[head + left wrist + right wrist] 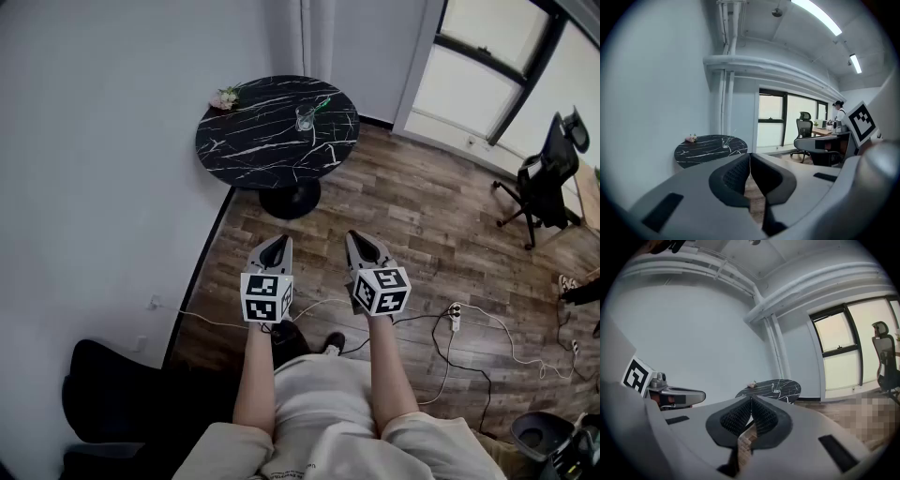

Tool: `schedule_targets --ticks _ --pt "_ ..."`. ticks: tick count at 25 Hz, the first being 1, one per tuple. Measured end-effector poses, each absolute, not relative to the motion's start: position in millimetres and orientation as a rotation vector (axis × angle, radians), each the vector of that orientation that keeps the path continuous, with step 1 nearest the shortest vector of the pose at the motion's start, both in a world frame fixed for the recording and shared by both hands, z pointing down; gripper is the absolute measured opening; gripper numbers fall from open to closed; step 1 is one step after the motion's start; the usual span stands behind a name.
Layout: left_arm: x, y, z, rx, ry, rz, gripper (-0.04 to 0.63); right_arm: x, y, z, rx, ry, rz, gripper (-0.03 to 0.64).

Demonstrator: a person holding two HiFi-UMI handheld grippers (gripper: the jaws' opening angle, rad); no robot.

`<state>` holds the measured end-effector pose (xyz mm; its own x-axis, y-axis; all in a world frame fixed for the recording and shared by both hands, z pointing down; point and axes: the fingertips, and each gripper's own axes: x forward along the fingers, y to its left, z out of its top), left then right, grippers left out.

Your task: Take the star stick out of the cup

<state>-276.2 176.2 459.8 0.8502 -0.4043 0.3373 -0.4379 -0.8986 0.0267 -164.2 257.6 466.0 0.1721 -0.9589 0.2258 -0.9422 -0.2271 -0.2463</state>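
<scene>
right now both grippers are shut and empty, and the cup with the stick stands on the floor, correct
Not quite: the cup stands on the round black table, not the floor; the head view shows it. The rest holds: left gripper and right gripper are shut and empty, stick in the cup.

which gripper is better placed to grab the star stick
Left gripper, marginally: it and the right gripper are shut, far from the table; it lines up closer with the cup.
</scene>
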Motion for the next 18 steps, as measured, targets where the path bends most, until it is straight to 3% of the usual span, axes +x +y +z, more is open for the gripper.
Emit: schedule_targets --ticks 18 --pt "-279.2 188.8 475.4 2.863 -0.721 0.503 0.023 -157.1 274.8 476.7 -2.329 2.002 -0.549 0.037"
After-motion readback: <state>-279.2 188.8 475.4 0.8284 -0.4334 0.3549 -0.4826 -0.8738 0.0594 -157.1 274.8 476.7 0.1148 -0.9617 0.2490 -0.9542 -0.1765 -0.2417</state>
